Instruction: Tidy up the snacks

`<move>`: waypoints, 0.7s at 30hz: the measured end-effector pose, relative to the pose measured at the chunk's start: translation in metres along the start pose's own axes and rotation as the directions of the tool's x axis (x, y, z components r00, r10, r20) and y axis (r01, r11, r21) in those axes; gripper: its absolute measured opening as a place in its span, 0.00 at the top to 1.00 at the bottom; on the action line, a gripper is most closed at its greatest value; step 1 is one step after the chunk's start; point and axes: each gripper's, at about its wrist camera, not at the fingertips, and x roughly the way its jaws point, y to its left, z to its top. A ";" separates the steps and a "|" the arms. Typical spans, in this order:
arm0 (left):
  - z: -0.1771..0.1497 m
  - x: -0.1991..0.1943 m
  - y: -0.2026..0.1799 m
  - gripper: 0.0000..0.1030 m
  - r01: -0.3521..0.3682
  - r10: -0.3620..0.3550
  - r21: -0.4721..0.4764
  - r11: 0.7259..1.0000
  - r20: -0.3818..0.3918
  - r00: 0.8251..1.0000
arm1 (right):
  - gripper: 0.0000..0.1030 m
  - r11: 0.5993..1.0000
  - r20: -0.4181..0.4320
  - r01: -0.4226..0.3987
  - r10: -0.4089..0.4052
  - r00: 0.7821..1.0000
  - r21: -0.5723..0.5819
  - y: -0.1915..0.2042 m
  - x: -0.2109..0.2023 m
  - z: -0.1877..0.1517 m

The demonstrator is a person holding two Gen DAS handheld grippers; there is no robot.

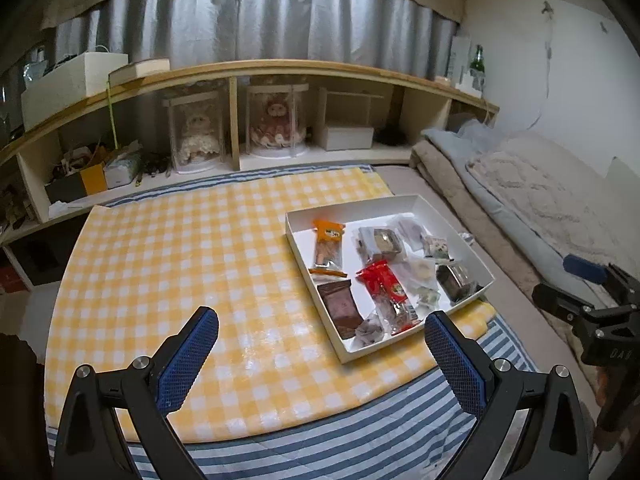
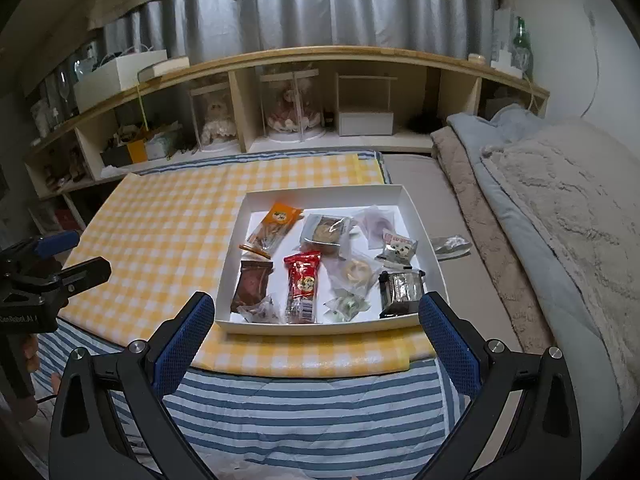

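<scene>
Snacks in white box [image 2: 416, 216] on checked cloth [image 2: 168, 216]. Left to right: brown pack [image 2: 251, 285], red pack [image 2: 303, 280], silver pack [image 2: 402, 290]. Light, crinkly, likely slippery; best pinched mid-body. Left gripper [image 1: 322, 334] and right gripper [image 2: 316, 316] wide open, empty.

Two wrist fisheyes, both looking down and forward toward the shelf wall.

The left view sits off to the left, with the tray [image 1: 404, 201] at right of centre and the right gripper [image 1: 576, 280] at the right edge. The right view faces the tray [image 2: 320, 191] squarely, nearer, with the left gripper [image 2: 76, 256] at the left edge. Both share tray, checked cloth [image 1: 180, 248], shelf and bedding.
</scene>
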 end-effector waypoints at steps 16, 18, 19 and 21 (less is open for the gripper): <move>-0.028 -0.007 0.002 0.00 -0.030 0.030 0.003 1.000 0.063 0.998 | 0.00 0.998 0.098 0.053 -0.054 0.994 0.017 0.004 -0.015 -0.011; -0.030 -0.008 0.002 0.00 -0.030 0.029 0.002 1.000 0.067 0.997 | 0.00 0.998 0.102 0.056 -0.057 0.993 0.019 0.003 -0.015 -0.011; -0.030 -0.008 0.001 0.00 -0.030 0.029 0.001 1.000 0.068 0.997 | 0.00 0.998 0.103 0.056 -0.058 0.993 0.020 0.004 -0.015 -0.012; -0.031 -0.008 0.001 0.00 -0.030 0.030 0.000 1.000 0.071 0.997 | 0.00 0.998 0.106 0.059 -0.061 0.992 0.020 0.003 -0.016 -0.012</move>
